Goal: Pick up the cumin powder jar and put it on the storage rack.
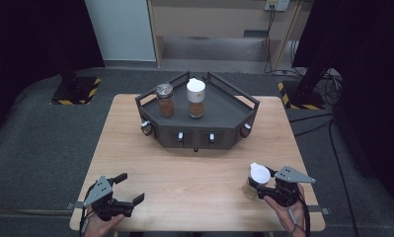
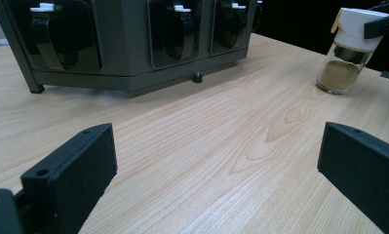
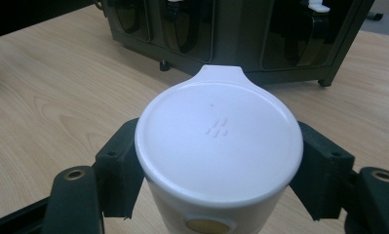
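Observation:
A glass spice jar with a white flip cap (image 1: 259, 175) stands on the wooden table (image 1: 184, 168) near its front right corner, holding yellowish-brown powder. My right gripper (image 1: 264, 185) is shut on this jar just under the cap. In the right gripper view the black pads press both sides of the jar (image 3: 219, 131). My left gripper (image 1: 128, 190) hovers open near the front left corner with nothing between its fingers. In the left gripper view the same jar (image 2: 345, 58) stands far off at the upper right, beyond the gripper (image 2: 216, 165).
A dark angular rack (image 1: 234, 118) sits at the table's far middle. On top of it stand a metal-lidded jar (image 1: 165, 100) and a white-capped jar (image 1: 196, 98), both with reddish-brown contents. Its front face holds recessed slots with small white tabs (image 2: 175, 8).

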{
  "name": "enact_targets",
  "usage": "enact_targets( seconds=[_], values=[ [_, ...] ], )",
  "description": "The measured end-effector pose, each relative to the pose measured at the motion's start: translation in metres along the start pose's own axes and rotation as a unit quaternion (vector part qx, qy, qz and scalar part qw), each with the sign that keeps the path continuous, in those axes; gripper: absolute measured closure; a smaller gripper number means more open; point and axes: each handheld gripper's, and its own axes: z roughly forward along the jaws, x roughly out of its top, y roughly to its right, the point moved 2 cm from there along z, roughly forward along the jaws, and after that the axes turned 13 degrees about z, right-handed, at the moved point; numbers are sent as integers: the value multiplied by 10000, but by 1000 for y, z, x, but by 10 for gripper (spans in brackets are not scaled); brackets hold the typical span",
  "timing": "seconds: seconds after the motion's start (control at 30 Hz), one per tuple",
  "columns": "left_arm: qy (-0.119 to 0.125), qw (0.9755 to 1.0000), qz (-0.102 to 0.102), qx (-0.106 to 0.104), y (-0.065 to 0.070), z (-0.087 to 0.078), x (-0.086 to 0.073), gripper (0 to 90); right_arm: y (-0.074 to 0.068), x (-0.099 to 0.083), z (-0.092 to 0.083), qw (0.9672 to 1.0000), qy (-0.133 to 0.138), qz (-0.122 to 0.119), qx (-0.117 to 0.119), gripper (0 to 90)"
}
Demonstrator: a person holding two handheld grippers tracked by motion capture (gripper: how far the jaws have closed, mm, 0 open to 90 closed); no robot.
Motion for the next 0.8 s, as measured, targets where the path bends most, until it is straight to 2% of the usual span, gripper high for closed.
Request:
enact_targets(
  seconds=[0.07,0.43,0.8],
  values=[
    [1,10000,-1,1,0,0,0,0,-3,1,0,10000,-9,-53,-67,307],
    [-2,10000,-6,6,0,0,0,0,-6,7,-1,9999,-50,-49,-122,309],
    [-2,10000,-5,4,0,0,0,0,-11,25,-3,9998,-84,-184,-80,309]
  ],
)
